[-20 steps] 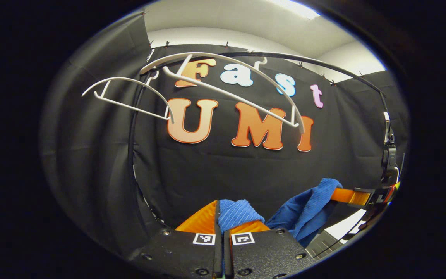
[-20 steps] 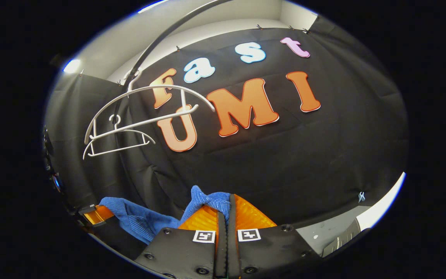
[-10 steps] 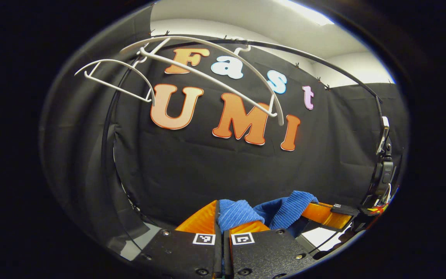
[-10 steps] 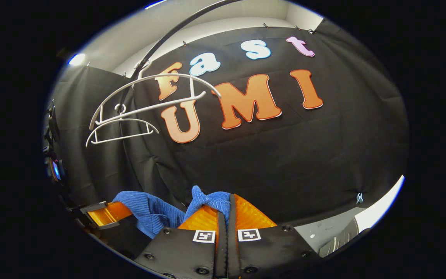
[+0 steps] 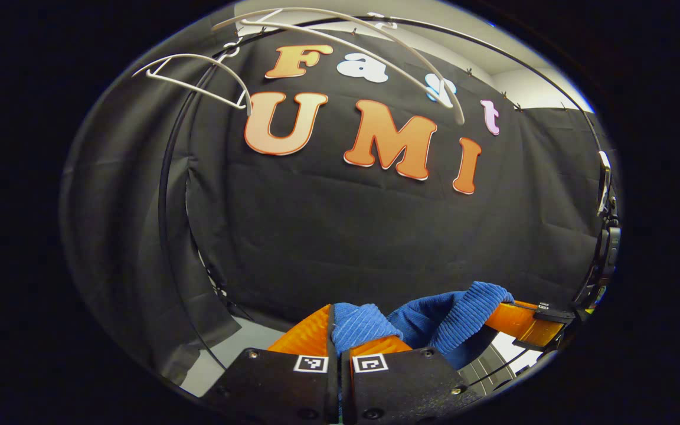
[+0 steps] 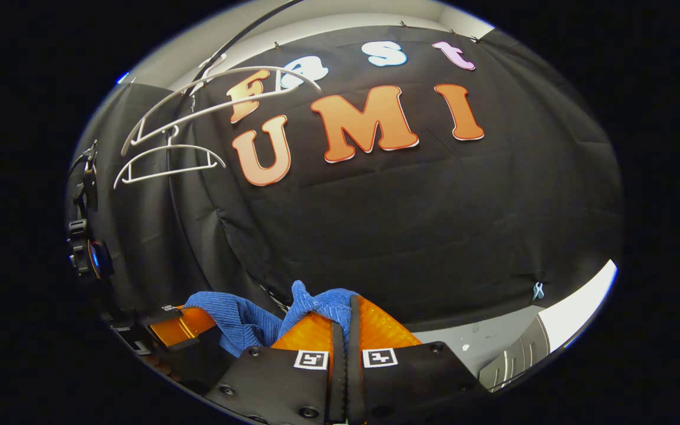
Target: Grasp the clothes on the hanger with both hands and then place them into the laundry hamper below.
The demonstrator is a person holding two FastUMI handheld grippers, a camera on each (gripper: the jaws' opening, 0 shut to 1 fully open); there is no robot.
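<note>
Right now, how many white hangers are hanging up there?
2. A bigger hanger hangs from the black rail, high on the left in the right gripper view, and a smaller hanger hangs just below and behind it. Both are bare. More may hang out of sight.

left hand-held gripper (image 5: 340, 330) clamped, right hand-held gripper (image 6: 345, 321) clamped

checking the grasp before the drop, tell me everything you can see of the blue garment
The blue garment is a ribbed knit, soft and bunched. It hangs off the white hangers, slung between the two claws. One end is pinched in the left claw, whose fingers press shut on a fold; the other is pinched the same way in the right claw. The middle sags in a short drape between them. Its lower part is hidden, so its type cannot be told.
</note>
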